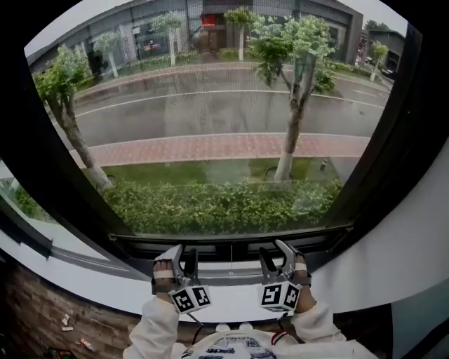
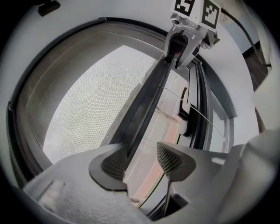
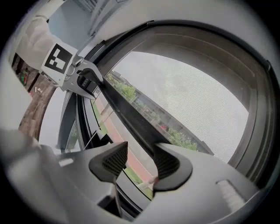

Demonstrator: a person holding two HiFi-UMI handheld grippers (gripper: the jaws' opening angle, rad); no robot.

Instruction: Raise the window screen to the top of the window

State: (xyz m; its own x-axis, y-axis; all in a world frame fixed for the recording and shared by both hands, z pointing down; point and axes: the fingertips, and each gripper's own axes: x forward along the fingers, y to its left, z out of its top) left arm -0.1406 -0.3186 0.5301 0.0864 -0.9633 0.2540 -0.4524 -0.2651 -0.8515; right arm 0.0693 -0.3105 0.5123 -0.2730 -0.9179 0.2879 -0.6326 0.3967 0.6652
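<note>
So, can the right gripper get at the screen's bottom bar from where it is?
Likely yes: the bottom bar runs right up to the right gripper's open fingers, nothing in between.

An indoor spot at a large window (image 1: 224, 126) above a street is shown; whether it is a home or an office cannot be told. A white sill (image 1: 105, 280), a brick-faced wall (image 1: 42, 315) and a mesh screen (image 2: 96, 100) are seen inside. A road (image 1: 210, 112), a hedge (image 1: 210, 207), trees (image 1: 298, 91) and buildings (image 1: 231, 21) are looked down on outside.
</note>
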